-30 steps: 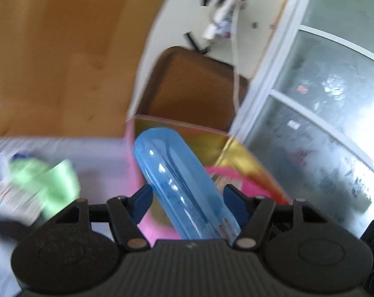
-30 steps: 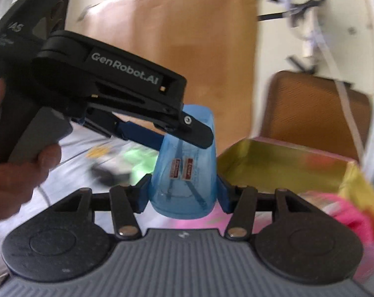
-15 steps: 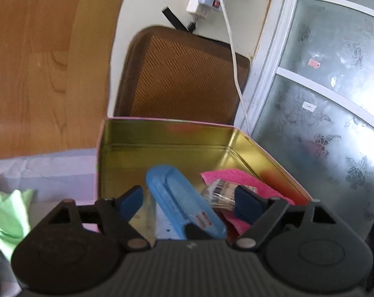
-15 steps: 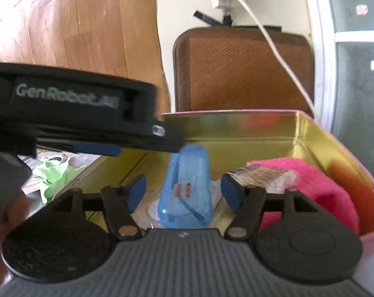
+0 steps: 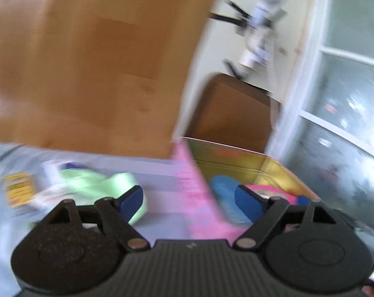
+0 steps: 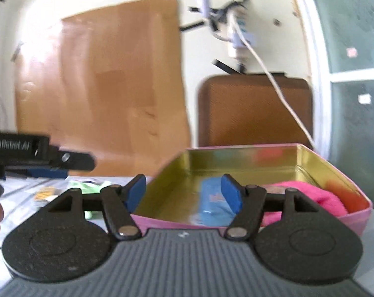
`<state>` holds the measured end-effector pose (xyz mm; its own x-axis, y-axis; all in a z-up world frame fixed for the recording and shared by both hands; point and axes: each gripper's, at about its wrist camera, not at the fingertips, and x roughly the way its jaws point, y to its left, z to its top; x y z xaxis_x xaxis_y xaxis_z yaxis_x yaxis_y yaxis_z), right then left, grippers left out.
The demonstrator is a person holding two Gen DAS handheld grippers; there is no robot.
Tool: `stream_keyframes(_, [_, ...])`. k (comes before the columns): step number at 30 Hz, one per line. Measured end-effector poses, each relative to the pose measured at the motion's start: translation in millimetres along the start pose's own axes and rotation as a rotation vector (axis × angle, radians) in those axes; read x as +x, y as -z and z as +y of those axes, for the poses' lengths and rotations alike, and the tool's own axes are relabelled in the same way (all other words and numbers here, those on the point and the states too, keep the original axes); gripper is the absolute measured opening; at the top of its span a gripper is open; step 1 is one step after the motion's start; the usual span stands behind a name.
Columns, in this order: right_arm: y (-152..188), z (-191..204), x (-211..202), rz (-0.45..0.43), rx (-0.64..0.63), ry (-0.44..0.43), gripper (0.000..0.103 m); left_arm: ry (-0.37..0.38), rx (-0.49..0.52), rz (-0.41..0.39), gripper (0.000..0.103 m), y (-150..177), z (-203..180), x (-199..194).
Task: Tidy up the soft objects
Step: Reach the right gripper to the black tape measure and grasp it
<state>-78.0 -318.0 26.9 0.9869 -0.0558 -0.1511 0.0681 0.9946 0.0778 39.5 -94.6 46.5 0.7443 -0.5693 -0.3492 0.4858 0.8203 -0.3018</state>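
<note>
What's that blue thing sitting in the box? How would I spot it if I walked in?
Find the pink tin box with the shiny gold inside, on the table in front of the brown panel. The blue soft pouch lies flat on its floor, left of a bright pink cloth. It is the only blue item in the box, with small orange marks on top.

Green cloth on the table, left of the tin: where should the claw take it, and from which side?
Probably the raised fold at the green cloth's right end, coming from above with the left claw, open and nearest. It lies crumpled and low; blur hides finer folds.
</note>
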Motion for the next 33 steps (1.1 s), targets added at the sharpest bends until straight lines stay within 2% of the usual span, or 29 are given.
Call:
stream_keyframes(3, [0,22,3,0.001,-0.011,-0.063,0.069,-0.113,-0.085,-0.021,0.084,8,49,-26])
stream_keyframes(7, [7,55,13,0.054,-0.040,-0.143,0.068,-0.294,-0.128,-0.027,0.084,20,100,-48])
stream_keyframes(13, [22,97,32,0.158,-0.125,-0.232,0.063,-0.379,-0.173,-0.037,0.084,34,137,-56])
stream_keyframes(14, [25,102,36,0.182,-0.137,-0.244,0.062,-0.390,-0.183,-0.023,0.082,38,141,-53])
stream_keyframes(19, [26,118,50,0.244,-0.190,-0.274,0.058,-0.346,-0.246,-0.038,0.083,39,152,-59])
stream_keyframes(24, [26,132,68,0.283,-0.218,-0.307,0.058,-0.332,-0.246,-0.043,0.083,39,153,-59])
stream_keyframes(28, [27,148,89,0.347,-0.217,-0.364,0.059,-0.326,-0.250,-0.047,0.083,40,152,-60])
stream_keyframes(33, [33,165,116,0.403,-0.283,-0.389,0.059,-0.321,-0.257,-0.050,0.083,39,154,-59])
